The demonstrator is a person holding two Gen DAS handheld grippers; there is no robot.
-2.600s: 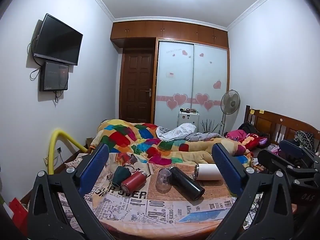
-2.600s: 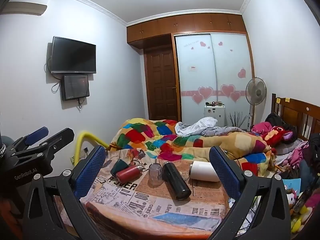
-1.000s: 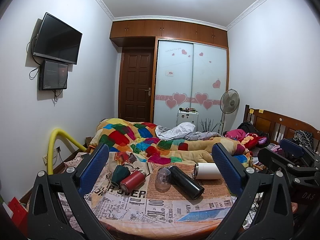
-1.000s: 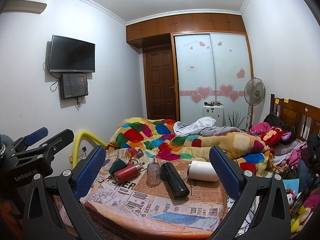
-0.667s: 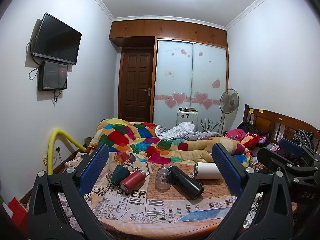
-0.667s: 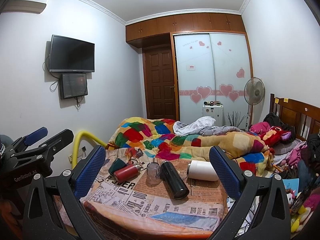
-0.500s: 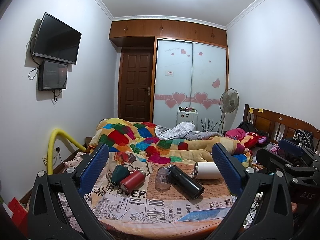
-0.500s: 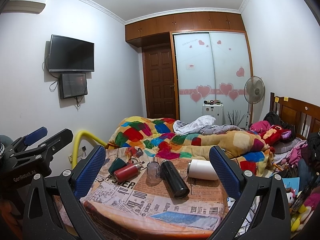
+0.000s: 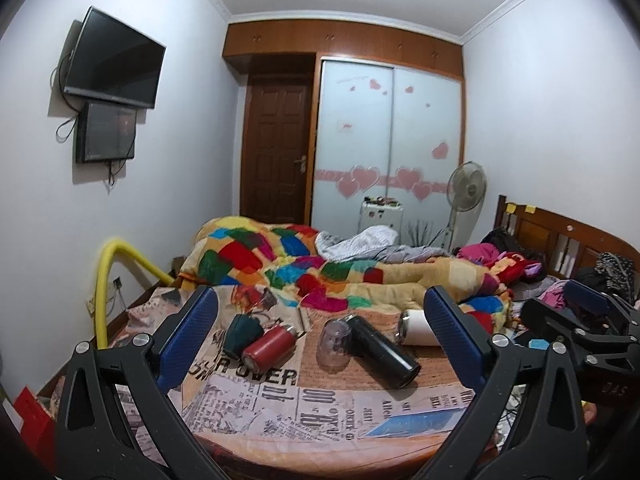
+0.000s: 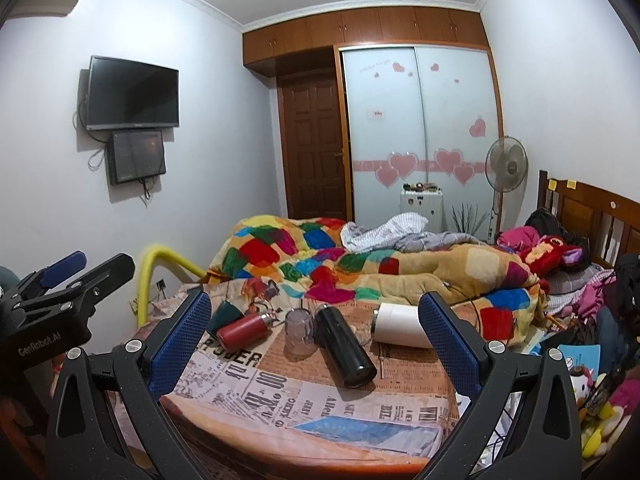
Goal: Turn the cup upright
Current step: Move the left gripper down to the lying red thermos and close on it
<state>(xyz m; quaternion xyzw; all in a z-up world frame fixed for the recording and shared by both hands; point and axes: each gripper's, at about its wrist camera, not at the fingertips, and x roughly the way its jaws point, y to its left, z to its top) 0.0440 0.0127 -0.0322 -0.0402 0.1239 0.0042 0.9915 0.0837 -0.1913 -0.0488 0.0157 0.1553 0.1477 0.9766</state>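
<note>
Several cups lie on a round table covered with newspaper (image 9: 280, 404). A dark green cup (image 9: 239, 330), a red flask (image 9: 267, 348), a black flask (image 9: 380, 350) and a white tumbler (image 9: 416, 322) lie on their sides. A clear cup (image 9: 334, 340) stands mouth down between the red and black flasks. They also show in the right wrist view: green cup (image 10: 225, 316), red flask (image 10: 244, 331), clear cup (image 10: 299, 333), black flask (image 10: 344, 350), white tumbler (image 10: 400, 324). My left gripper (image 9: 320, 340) is open and empty, short of the table. My right gripper (image 10: 314, 340) is open and empty too.
A bed with a patchwork quilt (image 9: 300, 264) lies behind the table. A yellow pipe (image 9: 104, 280) arches at the left wall. A wooden headboard (image 9: 560, 236) and piled clothes are at the right. The left gripper's side (image 10: 60, 300) shows in the right wrist view.
Both grippers have drifted slightly; the table objects sit a little lower in view. Nothing on the table has moved and both jaws stay open.
</note>
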